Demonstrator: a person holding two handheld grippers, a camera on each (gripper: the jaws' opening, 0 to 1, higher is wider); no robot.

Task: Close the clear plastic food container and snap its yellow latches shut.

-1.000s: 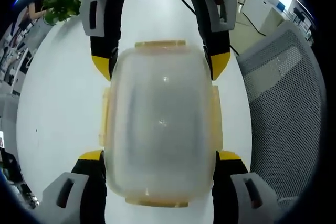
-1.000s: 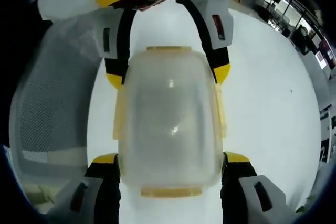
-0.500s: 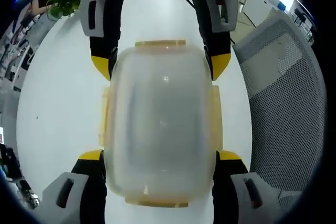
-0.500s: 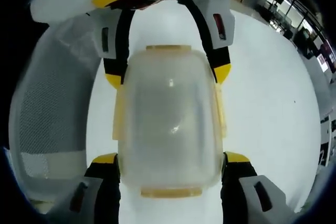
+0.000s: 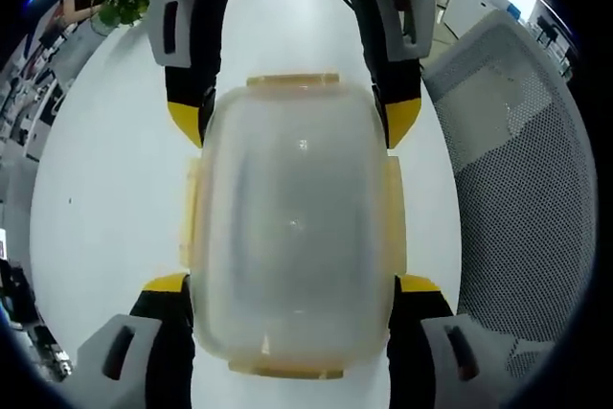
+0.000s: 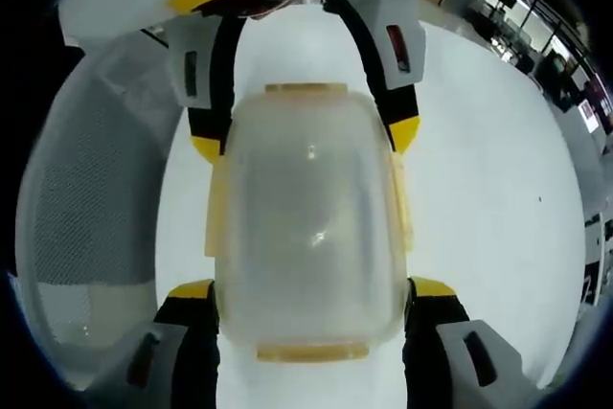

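The clear food container [image 5: 292,227] sits closed above a white table [image 5: 105,198], its frosted lid on top and yellow latches [image 5: 292,79] lying flat along all four edges, one at each end and one down each long side. In the left gripper view, the left gripper [image 5: 292,284] grasps the near end of the container, its two yellow-tipped jaws pressed against the box's left and right sides. At the far end, the right gripper [image 5: 292,117] comes in from the top of that view and clamps the box the same way, its yellow tips touching the corners beside the end latch.

The right gripper view gives the mirror of this: the container [image 6: 306,222] lies between the right gripper [image 6: 311,289] at the bottom and the left gripper [image 6: 306,136] at the top, both clenched on the sides of the box.

A grey mesh office chair [image 5: 522,189] stands just beside the table [image 6: 498,189], seen again in the right gripper view [image 6: 86,208]. A green plant [image 5: 120,2] is at the table's far edge.
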